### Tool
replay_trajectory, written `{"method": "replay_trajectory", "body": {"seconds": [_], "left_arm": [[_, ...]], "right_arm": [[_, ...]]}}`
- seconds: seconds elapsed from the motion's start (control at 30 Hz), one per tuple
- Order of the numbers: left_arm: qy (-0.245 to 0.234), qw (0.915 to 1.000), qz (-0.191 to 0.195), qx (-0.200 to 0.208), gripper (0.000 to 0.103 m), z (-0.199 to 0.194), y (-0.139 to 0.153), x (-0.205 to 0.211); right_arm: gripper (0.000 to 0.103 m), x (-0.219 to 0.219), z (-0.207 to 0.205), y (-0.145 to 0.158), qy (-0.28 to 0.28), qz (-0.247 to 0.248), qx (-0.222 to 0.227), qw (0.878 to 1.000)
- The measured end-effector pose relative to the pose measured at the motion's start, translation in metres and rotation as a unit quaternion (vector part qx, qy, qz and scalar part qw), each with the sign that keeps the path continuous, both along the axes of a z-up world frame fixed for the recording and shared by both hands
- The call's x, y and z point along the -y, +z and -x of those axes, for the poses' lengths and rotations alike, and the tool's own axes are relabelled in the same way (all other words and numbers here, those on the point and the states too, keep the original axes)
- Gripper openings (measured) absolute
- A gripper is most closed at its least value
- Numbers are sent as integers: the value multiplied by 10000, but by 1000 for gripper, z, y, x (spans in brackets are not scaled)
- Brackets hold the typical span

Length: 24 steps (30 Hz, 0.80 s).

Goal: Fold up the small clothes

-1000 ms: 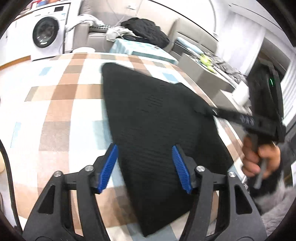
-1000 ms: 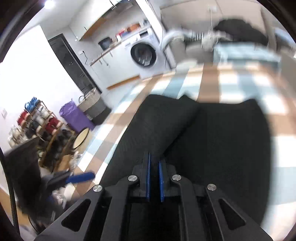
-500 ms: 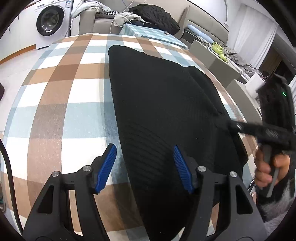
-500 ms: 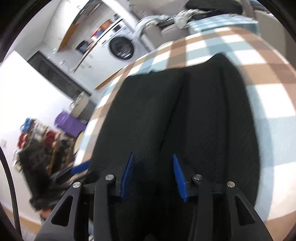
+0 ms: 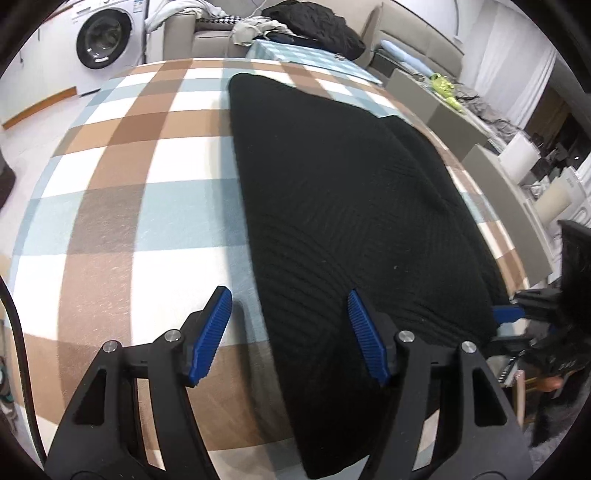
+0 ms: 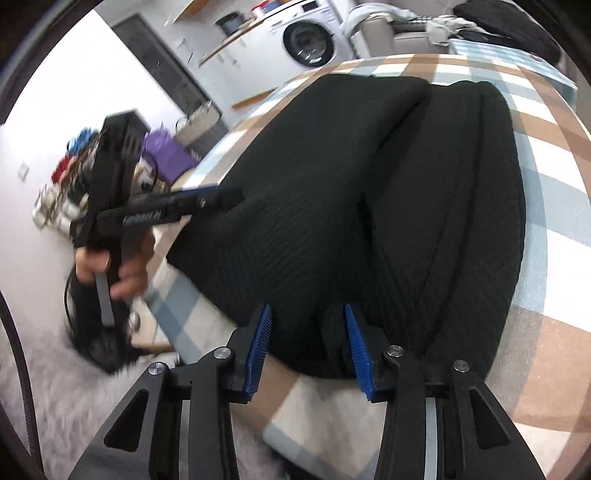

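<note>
A black ribbed garment lies flat on the checked tablecloth, with one side folded over along a lengthwise crease. My left gripper hovers over the garment's near left edge. Its jaws are opening and the pads touch nothing; the cloth edge runs under the gap between them. My right gripper is open at the near hem, with the hem lying between its blue pads and not pinched. Each gripper shows in the other's view: the left gripper held by a hand, and the right gripper at the table's edge.
A washing machine and a sofa piled with clothes stand behind the table. Grey cabinets line the right side. A fluffy rug and a purple bag lie on the floor at the left.
My right gripper has opened, let go of the folded-over cloth and drawn back to the near hem. My left gripper has sunk closer to the garment, still open.
</note>
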<state>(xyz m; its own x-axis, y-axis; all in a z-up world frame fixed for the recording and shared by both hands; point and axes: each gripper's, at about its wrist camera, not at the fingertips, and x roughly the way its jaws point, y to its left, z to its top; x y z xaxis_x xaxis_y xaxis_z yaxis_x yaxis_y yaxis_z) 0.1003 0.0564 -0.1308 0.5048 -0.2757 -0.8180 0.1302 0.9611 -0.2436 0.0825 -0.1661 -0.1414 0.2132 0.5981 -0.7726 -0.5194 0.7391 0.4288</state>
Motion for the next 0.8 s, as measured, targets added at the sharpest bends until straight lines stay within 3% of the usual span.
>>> {"method": "replay_trajectory", "body": {"seconds": [0.07, 0.2, 0.33, 0.37, 0.43, 0.5, 0.6, 0.67, 0.73, 0.8], "left_arm": [[5, 9999, -127, 80, 63, 3, 1, 0], [-55, 9991, -382, 191, 64, 8, 4, 3], [-79, 9996, -181, 196, 64, 12, 10, -2], [-34, 9997, -63, 219, 64, 12, 13, -6], [42, 9996, 97, 267, 64, 11, 19, -11], [96, 9992, 224, 309, 64, 9, 26, -13], [-47, 9987, 267, 428, 64, 8, 37, -4], [-238, 9985, 156, 462, 65, 8, 36, 8], [-348, 9988, 30, 350, 65, 7, 27, 18], [-368, 9991, -134, 189, 65, 7, 17, 24]], "right_arm": [[43, 2, -5, 6, -67, -50, -53, 10000], [43, 2, -23, 11, -385, -600, 56, 9974], [42, -7, -53, -3, -774, -688, -41, 9946], [39, -5, -58, -3, -860, -699, -82, 9938], [12, -7, -67, -3, -982, -712, 11, 9926], [5, -14, -66, 7, -982, -565, 250, 9932], [5, -1, -55, 40, -1026, -671, 712, 9899], [5, 9, -54, 39, -1237, -433, 671, 9891], [5, 15, -63, 16, -1467, -25, 358, 9885], [7, 24, -69, 3, -1631, -106, 77, 9865]]}}
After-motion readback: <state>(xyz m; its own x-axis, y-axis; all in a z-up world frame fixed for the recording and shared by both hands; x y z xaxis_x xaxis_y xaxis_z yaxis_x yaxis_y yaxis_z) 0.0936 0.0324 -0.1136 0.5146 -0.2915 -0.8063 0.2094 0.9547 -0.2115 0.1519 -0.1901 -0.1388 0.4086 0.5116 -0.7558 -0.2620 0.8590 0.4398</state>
